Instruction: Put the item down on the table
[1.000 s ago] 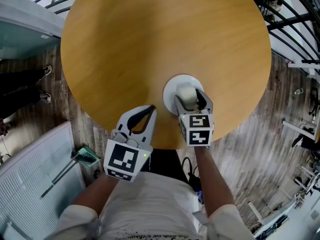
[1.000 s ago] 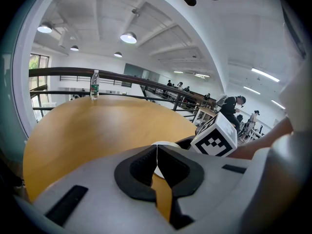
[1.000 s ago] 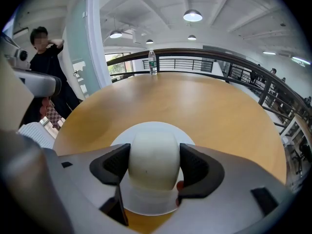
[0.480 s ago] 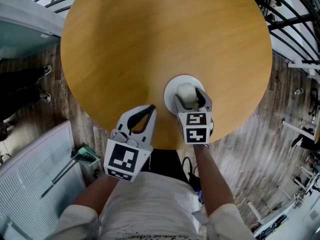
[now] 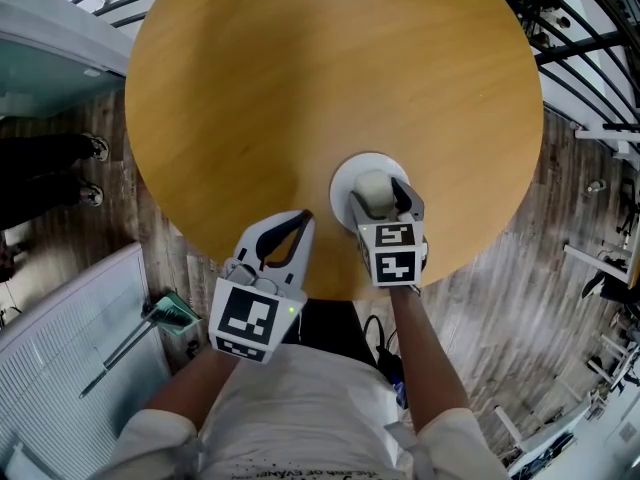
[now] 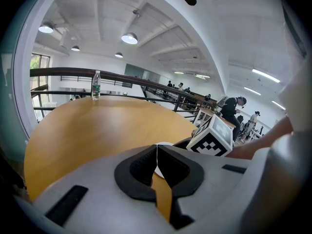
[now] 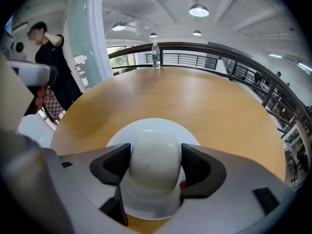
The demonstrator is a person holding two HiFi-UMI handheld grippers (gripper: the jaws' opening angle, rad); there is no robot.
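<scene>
A pale, rounded cup-like item (image 7: 152, 165) sits between the jaws of my right gripper (image 7: 155, 165), which is shut on it, over a white plate (image 7: 146, 127) on the round wooden table (image 7: 204, 101). From the head view the item (image 5: 373, 190) and plate (image 5: 345, 173) lie near the table's front edge, with the right gripper (image 5: 381, 201) around the item. Whether the item rests on the plate I cannot tell. My left gripper (image 5: 287, 236) hovers at the table's front edge, shut and empty; its jaws (image 6: 156, 161) meet tip to tip.
A water bottle (image 7: 155, 55) stands at the table's far edge, also visible as the bottle (image 6: 95, 86) by the railing. Black railings (image 5: 575, 38) run at the right. A white grated panel (image 5: 60, 368) and a dustpan (image 5: 165, 316) lie on the floor at left.
</scene>
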